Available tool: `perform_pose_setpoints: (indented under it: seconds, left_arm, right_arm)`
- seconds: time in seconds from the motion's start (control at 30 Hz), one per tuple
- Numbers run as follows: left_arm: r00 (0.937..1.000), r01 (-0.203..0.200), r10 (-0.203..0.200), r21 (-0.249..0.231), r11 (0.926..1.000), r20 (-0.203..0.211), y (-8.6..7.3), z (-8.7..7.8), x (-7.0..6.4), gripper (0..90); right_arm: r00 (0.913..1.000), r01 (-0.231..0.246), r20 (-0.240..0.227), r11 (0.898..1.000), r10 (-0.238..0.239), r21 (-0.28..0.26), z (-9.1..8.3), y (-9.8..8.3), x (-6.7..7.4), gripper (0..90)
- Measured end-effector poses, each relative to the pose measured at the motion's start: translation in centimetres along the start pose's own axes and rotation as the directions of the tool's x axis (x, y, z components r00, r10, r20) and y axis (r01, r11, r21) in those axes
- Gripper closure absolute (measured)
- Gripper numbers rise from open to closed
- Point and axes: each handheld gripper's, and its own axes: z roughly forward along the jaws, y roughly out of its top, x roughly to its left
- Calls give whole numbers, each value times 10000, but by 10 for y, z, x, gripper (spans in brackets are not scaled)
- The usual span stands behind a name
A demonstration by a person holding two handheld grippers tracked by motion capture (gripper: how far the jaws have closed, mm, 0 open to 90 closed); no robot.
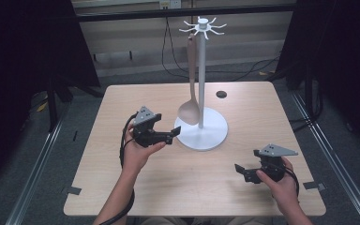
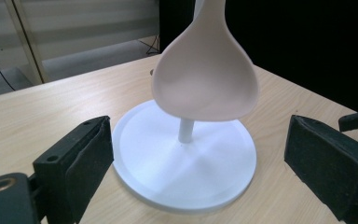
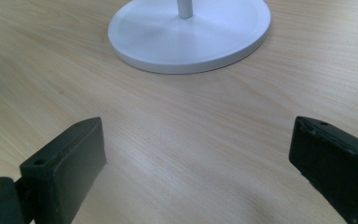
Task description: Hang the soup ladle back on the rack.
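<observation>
Beside the white stand (image 1: 200, 123), we hold the left gripper (image 1: 171, 132), jaws wide apart, near the hanging pink spoon (image 1: 190, 96). Our right gripper (image 1: 243, 171) hovers over the desk (image 1: 243, 108), jaws likewise spread and empty.

A pale wood-grain table (image 3: 177, 126), matt, carries a smooth white stand (image 2: 186, 163) with a soft sheen at frame centre. The hanging spoon (image 2: 205, 84) looks like smooth, matt beige plastic. Gripper pads (image 2: 81, 165) appear black, dull and slightly rough.
</observation>
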Motion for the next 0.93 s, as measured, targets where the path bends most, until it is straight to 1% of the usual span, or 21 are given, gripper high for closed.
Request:
perform_pose_setpoints:
  seconds: [0.07,0.13,0.23,0.27,0.33,0.37,0.47,0.6,0.67,0.73,0.77,0.87,0.93]
  left_arm:
    - [9999,65,-64,83,9999,-83,-6,-2,2,79]
    - [10000,54,-54,75,10000,-11,-10,-2,3,79]
    - [10000,48,-47,107,9999,-14,-14,-3,4,79]
    - [10000,59,-59,106,9999,40,-19,-4,4,78]
    - [10000,48,-48,133,9999,47,-24,-5,5,78]
    - [10000,48,-48,133,9999,47,-24,-5,5,77]
    - [10000,9,-10,249,9997,27,-32,-7,7,76]
    - [10000,64,-63,388,9992,-9,-40,-9,8,75]
    - [10000,-8,10,405,9992,-49,-42,-10,10,74]
    - [10000,37,-37,417,9991,2,-43,-10,10,74]
    - [10000,52,-49,413,9991,-66,-44,-11,10,75]
    - [10000,-3,6,392,9992,-80,-42,-11,10,75]
    - [10000,36,-33,354,9994,-74,-42,-11,9,75]
  right_arm:
    - [10000,-8,13,10000,8,-1,0,0,0,28]
    - [10000,24,-20,10000,-24,39,1,0,0,28]
    - [10000,58,-17,10000,-58,36,1,0,0,28]
    - [10000,50,-40,10000,-50,44,1,0,1,28]
    - [10000,79,-38,10000,-79,45,1,0,1,28]
    - [10000,79,-38,10000,-79,45,1,0,1,28]
    - [9997,250,73,9996,-251,115,1,1,2,28]
    - [9994,335,36,9994,-336,108,1,1,3,28]
    - [9994,330,35,9994,-330,102,1,2,3,28]
    - [9994,343,31,9994,-343,97,1,2,3,28]
    - [9994,335,15,9994,-335,97,1,1,3,28]
    - [9994,341,1,9994,-341,111,1,1,3,28]
    - [9994,345,18,9994,-345,104,0,1,3,28]
